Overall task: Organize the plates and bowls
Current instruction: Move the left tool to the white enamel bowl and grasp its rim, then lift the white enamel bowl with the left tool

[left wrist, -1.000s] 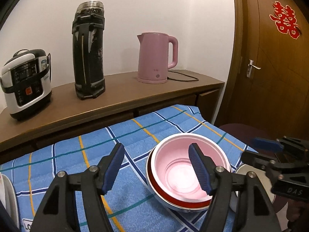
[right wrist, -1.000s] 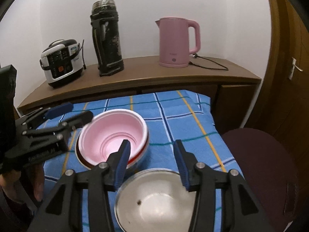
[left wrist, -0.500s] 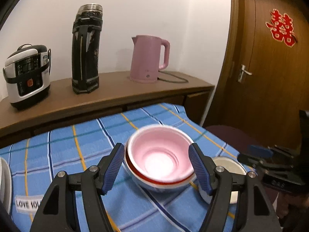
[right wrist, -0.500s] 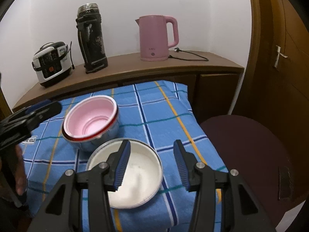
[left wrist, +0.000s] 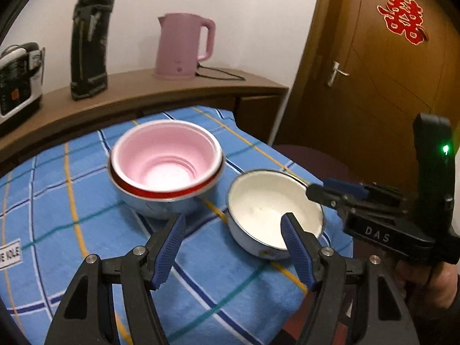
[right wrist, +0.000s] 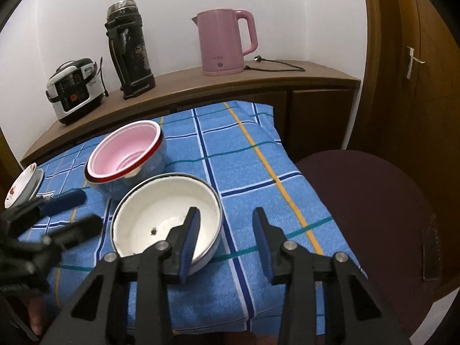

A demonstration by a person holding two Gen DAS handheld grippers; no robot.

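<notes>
A pink bowl (left wrist: 166,161) (right wrist: 126,155) sits nested in a red-rimmed steel bowl on the blue checked tablecloth (left wrist: 72,230). Just right of that stack stands a white enamel bowl (left wrist: 270,204) (right wrist: 161,215), upright and empty. My right gripper (right wrist: 225,215) (left wrist: 330,192) straddles its right wall, one finger inside and one outside. Its jaws are closing and the pads are still clear of the rim. My left gripper (left wrist: 233,221) (right wrist: 66,215) hangs open in front of both bowls and holds nothing. Its right finger (left wrist: 296,247) overlaps the white bowl's near edge.
A small flowered plate (right wrist: 23,184) lies at the cloth's far left. On the wooden sideboard (right wrist: 201,86) behind stand a rice cooker (right wrist: 74,89), a black flask (right wrist: 129,49) and a pink kettle (right wrist: 227,43). A dark chair (right wrist: 359,201) and a door (left wrist: 388,86) are on the right.
The left gripper pulled back, so the bowl stack left its jaws and the white bowl came beside its right finger. The right gripper moved onto the white bowl's wall and its jaws narrowed.
</notes>
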